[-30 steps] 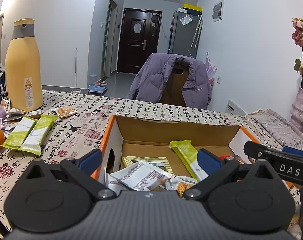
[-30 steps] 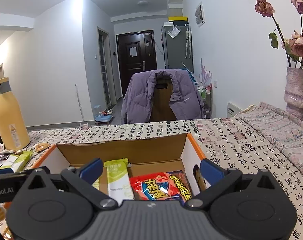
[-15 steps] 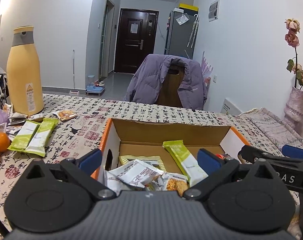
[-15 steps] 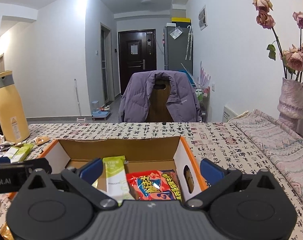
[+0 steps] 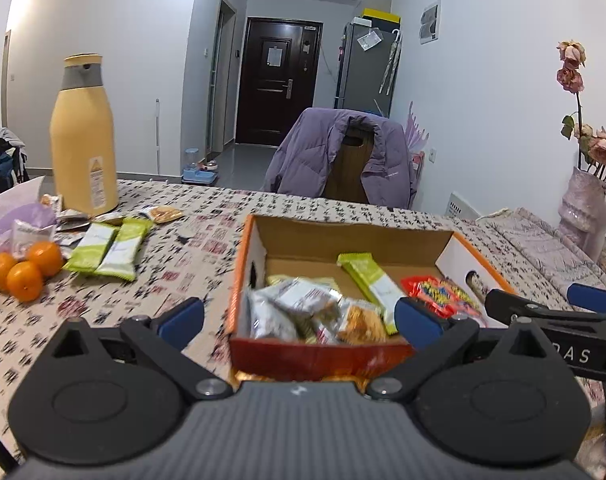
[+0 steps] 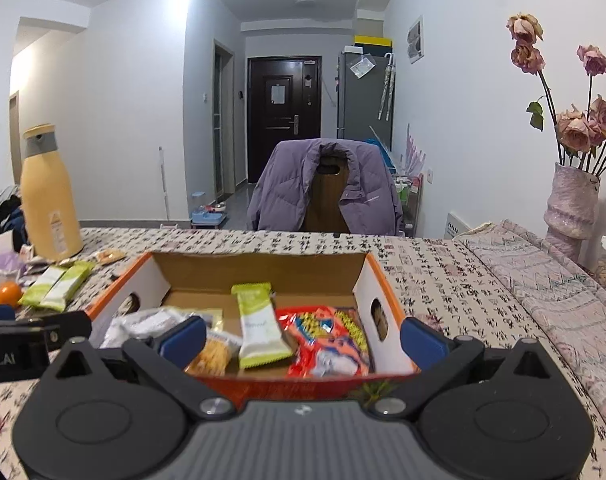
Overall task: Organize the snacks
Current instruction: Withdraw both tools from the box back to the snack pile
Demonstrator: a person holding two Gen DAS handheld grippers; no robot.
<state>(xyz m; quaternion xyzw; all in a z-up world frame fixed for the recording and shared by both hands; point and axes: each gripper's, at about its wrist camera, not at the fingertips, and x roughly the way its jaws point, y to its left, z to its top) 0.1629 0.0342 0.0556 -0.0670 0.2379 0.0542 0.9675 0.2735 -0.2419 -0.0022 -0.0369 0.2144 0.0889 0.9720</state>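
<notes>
Both of your grippers have drawn back from the cardboard box point(image 5: 343, 248) since the earlier frame, so its near red wall now shows whole in each view and more tabletop point(image 5: 175, 280) is in sight. From the left wrist, your left gripper point(image 5: 299, 316) has its fingers point(image 5: 181, 317) spread wide and empty, with the box's near wall between them; the silver packets point(image 5: 291, 308) and a green bar point(image 5: 369, 284) lie inside, past the fingertips. Loose snacks wait well off to the left: two green bars point(image 5: 107, 248) side by side toward the tabletop's left edge, small packets near the yellow flask point(image 5: 85, 136), and three oranges point(image 5: 25, 270) at the left edge. I judge the step in hand to be fetching one of those bars, so swing left, come down over a single bar with the fingers across its narrow width, and pinch only that one, since the pair lie touching. The right gripper's arm point(image 5: 551, 328) crosses at the right edge of this view. From the right wrist, your right gripper point(image 6: 303, 340) is likewise spread and holding nothing, its fingers straddling the box's near wall; the red packet point(image 6: 327, 332) and green bar lie just beyond them inside. Keep this one clear of the left's path.
</notes>
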